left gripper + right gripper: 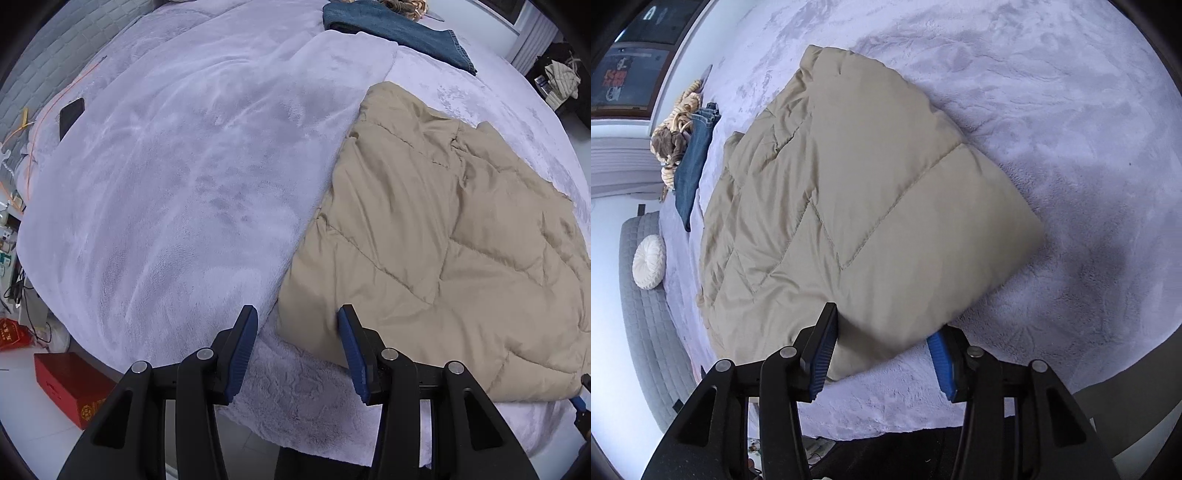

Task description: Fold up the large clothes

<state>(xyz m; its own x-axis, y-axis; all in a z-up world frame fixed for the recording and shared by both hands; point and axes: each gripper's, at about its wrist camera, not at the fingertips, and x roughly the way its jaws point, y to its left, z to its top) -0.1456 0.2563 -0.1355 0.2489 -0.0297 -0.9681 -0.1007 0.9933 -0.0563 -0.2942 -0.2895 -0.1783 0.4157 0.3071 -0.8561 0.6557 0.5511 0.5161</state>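
Now the tan quilted coat (849, 206) is seen lying folded near the bed's (177, 184) front edge, both the left gripper (298, 350) and right gripper (882, 354) released; the puffy fold could be sprung open unless pressed.

Lilac plush bed (1071, 129); grey quilted headboard (646, 332)

Both the left gripper (297, 317) and the right gripper (884, 326) point steeply downward, jaws parted, gripping nothing.
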